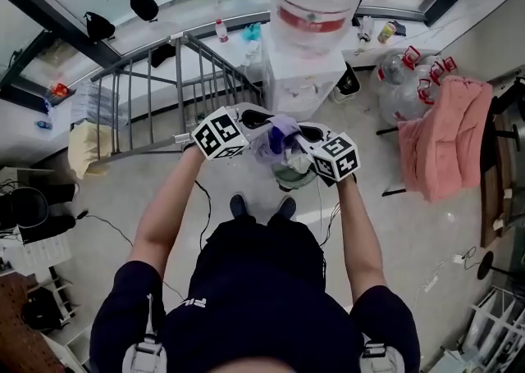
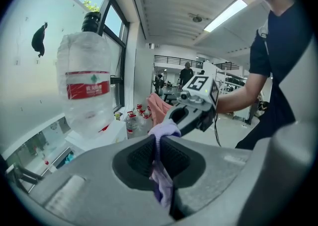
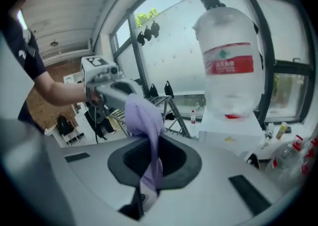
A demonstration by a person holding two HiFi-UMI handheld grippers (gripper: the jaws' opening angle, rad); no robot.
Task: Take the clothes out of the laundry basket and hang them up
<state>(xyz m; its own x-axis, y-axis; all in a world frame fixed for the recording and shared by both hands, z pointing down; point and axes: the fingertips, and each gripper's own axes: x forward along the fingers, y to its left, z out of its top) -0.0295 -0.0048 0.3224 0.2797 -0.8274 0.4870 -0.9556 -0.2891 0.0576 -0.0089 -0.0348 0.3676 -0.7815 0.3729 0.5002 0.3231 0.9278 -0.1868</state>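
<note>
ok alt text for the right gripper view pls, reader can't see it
The right gripper has its jaws shut on a lilac cloth, which stretches up and left to the left gripper. Behind stand a water dispenser topped by an upturned bottle, and a metal drying rack by the window.

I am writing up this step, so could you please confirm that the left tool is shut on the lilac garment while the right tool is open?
Not quite: the right tool is shut on the lilac garment too; the right gripper view shows the cloth pinched between its jaws. The left tool is indeed shut on it.
</note>
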